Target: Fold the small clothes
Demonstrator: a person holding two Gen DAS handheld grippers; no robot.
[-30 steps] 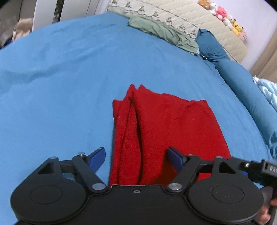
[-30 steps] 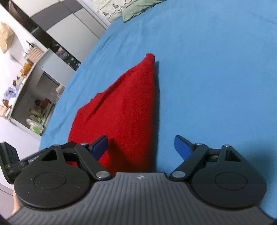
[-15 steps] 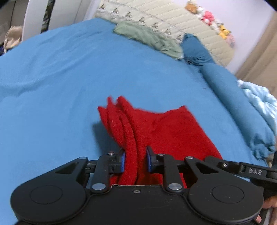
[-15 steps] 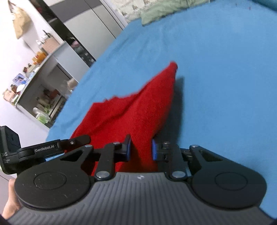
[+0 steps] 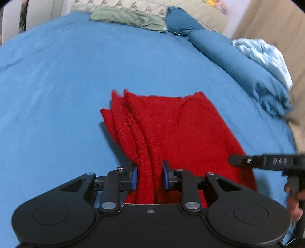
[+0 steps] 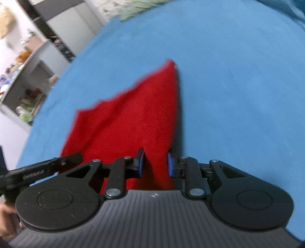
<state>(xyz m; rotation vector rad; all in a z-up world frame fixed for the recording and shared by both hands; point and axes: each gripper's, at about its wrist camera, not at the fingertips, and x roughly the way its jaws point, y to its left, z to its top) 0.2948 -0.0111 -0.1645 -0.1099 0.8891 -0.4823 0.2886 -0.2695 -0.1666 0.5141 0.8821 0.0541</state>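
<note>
A red knit garment (image 5: 171,129) lies partly folded on the blue bed sheet (image 5: 66,85). My left gripper (image 5: 148,176) is shut on the garment's near left edge, where several layers bunch between the blue pads. My right gripper (image 6: 155,165) is shut on the garment's near right edge (image 6: 133,118) and lifts it off the sheet. The right gripper's body also shows at the right of the left wrist view (image 5: 266,162). The left gripper's body shows at the left of the right wrist view (image 6: 38,171).
A green garment (image 5: 129,19) lies at the head of the bed by a beige quilted pillow (image 5: 133,5). A rolled blue duvet (image 5: 238,64) and a pale blue cloth (image 5: 266,55) lie along the right. Shelves (image 6: 22,82) stand beyond the bed's left edge.
Both grippers closed from wide open onto the garment's near edge. They have since lifted it, so the cloth rises off the sheet and the views tilt up.
</note>
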